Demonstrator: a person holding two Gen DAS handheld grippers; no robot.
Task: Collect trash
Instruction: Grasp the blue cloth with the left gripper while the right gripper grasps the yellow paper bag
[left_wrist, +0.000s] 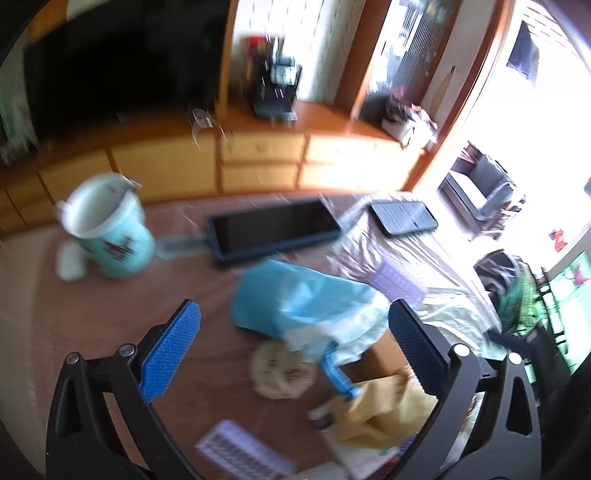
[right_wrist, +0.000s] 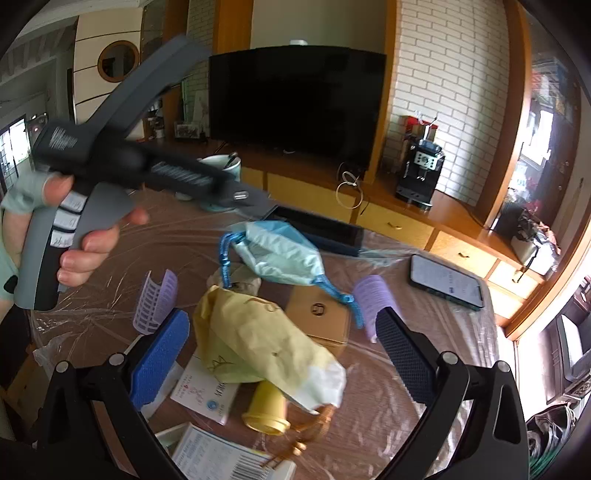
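Blue bag (right_wrist: 284, 254) with drawstring lies mid-table on plastic-covered table (right_wrist: 406, 369), touching yellow crumpled bag (right_wrist: 255, 339) just nearer right camera. Yellow cup (right_wrist: 266, 410) on its side under yellow bag's end. Purple rollers (right_wrist: 371, 304) beside. Phone (right_wrist: 447, 280) well apart, toward far right edge. Left gripper (left_wrist: 291, 350) fingers spread apart, nothing between, above blue bag (left_wrist: 303, 299). Right gripper (right_wrist: 284, 354) spread apart, empty, over yellow bag. Mug (left_wrist: 107, 225) far left.
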